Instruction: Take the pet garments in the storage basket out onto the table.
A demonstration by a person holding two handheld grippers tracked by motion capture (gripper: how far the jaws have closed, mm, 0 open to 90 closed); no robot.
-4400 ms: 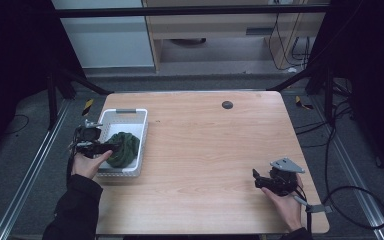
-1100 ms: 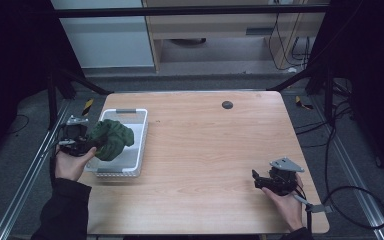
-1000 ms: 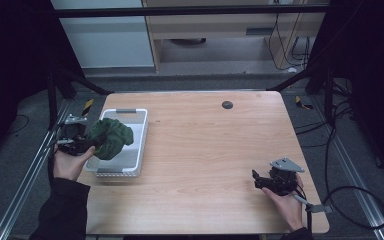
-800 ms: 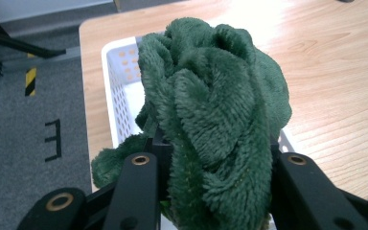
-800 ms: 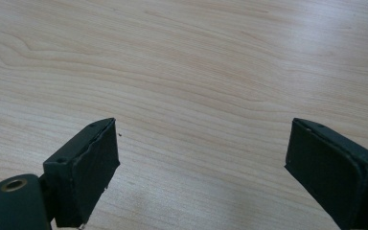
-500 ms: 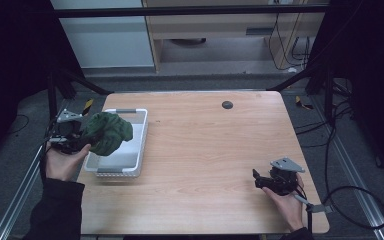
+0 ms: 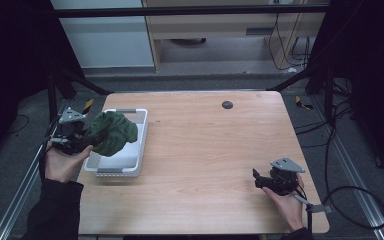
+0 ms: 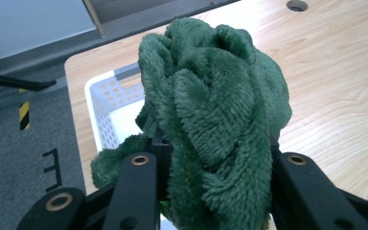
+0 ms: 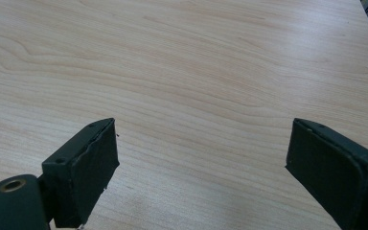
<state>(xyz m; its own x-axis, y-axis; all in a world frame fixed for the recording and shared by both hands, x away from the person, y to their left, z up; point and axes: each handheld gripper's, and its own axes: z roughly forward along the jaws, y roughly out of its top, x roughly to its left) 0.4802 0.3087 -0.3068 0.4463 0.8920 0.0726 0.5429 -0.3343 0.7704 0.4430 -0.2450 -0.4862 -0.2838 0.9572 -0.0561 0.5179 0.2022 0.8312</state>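
My left tongs (image 7: 82,142) clamp the green towel (image 7: 112,133) above the white basket (image 7: 139,145) at the tabletop's (image 7: 215,150) left edge — placing remains, I judge — while my right tongs (image 7: 260,181) gape idle.

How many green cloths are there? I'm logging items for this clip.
1: the green cloth is bunched in the left gripper, held above the white basket.

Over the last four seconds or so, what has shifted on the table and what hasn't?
The left gripper, shut on the green cloth, has lifted it out of the white basket and drawn it toward the table's left edge; the cloth now hangs above the basket's left rim. The basket is in the same spot. The right gripper hasn't moved from the near right of the table, jaws open with nothing between them.
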